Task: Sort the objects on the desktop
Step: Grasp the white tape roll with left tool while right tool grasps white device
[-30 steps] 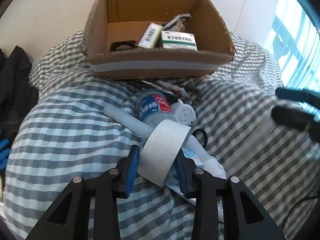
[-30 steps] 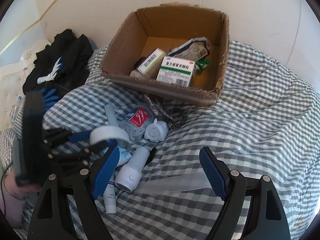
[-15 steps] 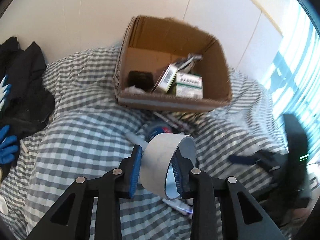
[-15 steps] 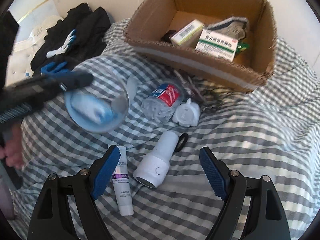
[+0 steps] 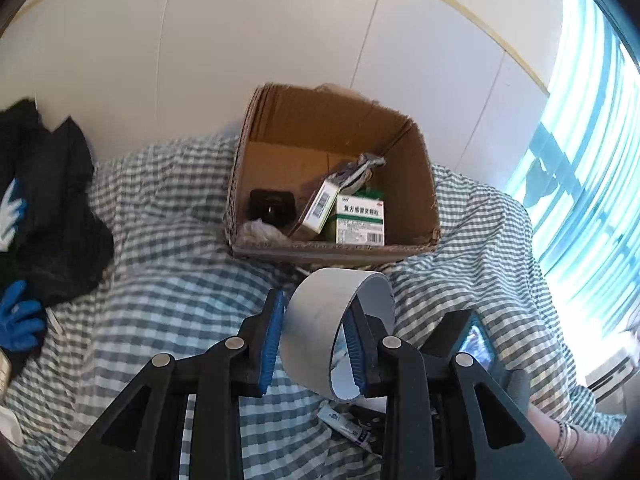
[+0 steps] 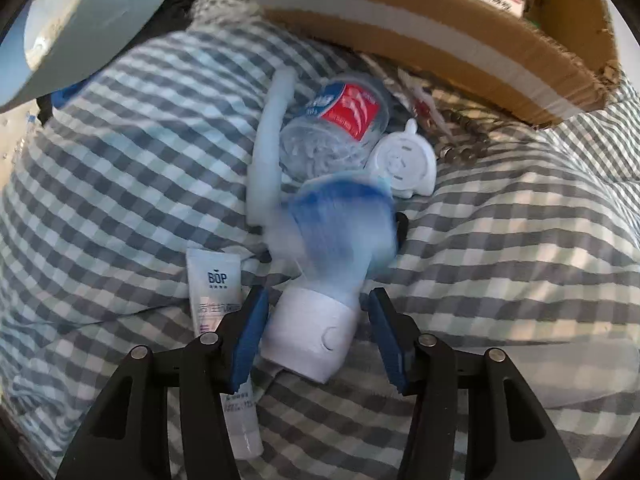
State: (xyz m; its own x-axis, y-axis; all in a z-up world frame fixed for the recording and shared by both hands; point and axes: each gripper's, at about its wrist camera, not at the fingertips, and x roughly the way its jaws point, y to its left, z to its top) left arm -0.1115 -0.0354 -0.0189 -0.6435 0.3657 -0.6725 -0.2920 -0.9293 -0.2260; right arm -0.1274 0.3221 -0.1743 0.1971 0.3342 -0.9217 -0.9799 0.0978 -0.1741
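A: What is seen nearest in the left wrist view?

B: The left gripper (image 5: 312, 338) is seen clenched on a roll of grey tape (image 5: 334, 324). One blue pad is pressed against the roll's outer face, the other is set inside the ring. The roll is held clear above the checked bedcover (image 5: 168, 280).

A: And beyond it?

B: A cardboard box (image 5: 416, 184) is seen standing on the bedcover against the white wall (image 5: 260, 32). A green-and-white medicine box (image 5: 360, 220), a smaller carton (image 5: 322, 206) leaning beside it, a crumpled pouch (image 5: 360, 168) and a black object (image 5: 272, 206) are held inside. Dark clothing (image 5: 48, 200) and a blue glove (image 5: 18, 326) are seen at the left edge.

A: What is shown for the other claw?

B: The right gripper (image 6: 316, 332) is closing around a white handheld device (image 6: 312, 336) that lies on the bedcover. The device is placed between the pads, but a gap is seen on each side, so it is not yet grasped. Its far end is blurred blue and white. A BOP tube (image 6: 218, 300) is laid just beside it on the left.

A: Farther on?

B: A crushed plastic bottle (image 6: 340, 128) with a red label is seen, with a pale tube (image 6: 268, 148) along its left and a white round plug (image 6: 402, 162) touching its right. A string of beads (image 6: 460, 148) is laid near the box front.
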